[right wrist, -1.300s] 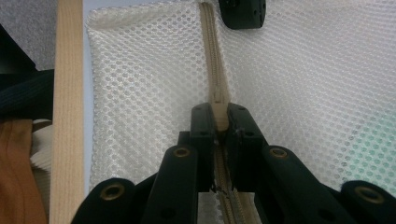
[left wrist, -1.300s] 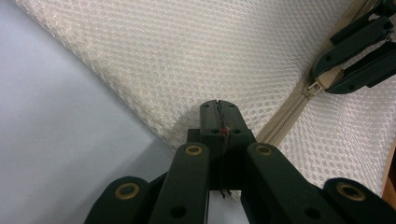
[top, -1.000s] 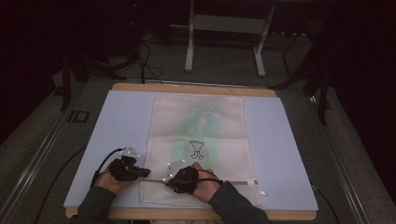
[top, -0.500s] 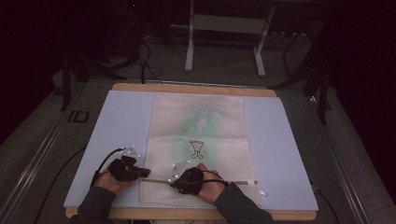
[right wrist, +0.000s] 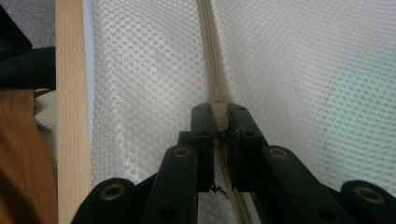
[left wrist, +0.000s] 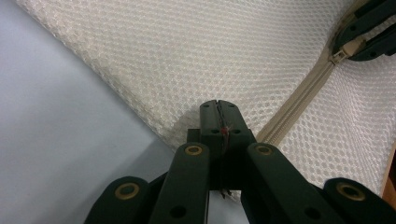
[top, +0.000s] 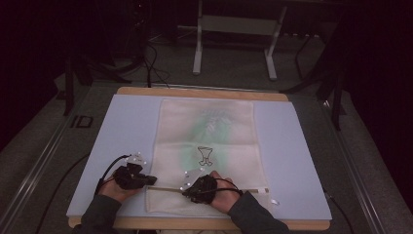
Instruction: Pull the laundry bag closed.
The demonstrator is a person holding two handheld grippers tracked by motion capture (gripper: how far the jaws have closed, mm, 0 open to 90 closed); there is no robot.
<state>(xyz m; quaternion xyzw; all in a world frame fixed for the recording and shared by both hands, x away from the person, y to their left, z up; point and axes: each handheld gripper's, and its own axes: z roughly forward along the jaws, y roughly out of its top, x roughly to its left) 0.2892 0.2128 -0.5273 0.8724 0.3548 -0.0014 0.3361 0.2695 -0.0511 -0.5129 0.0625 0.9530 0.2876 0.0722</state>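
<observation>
Pale blue mat (top: 122, 126), both hands low: left claw (left wrist: 218, 108) pinching mesh bag (top: 209, 141) edge, right claw (right wrist: 219, 116) clamping zipper pull (right wrist: 219, 115).

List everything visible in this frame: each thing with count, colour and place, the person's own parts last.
Mesh bag: one, cream with a green tint and a black cup print, flat in the mat's middle.
Zipper: one, beige, across the bag's near end.
Zipper pull: one, beige, between the right gripper's jaws.
Mat: one, pale blue, on the table.
Table: one, wooden, edge shows around the mat.
Stand: one, grey, on the floor beyond the table.
Left gripper: black, shut on the bag's near left edge.
Right gripper: black, shut on the zipper pull.
Sleeves: two, dark, bottom edge.
</observation>
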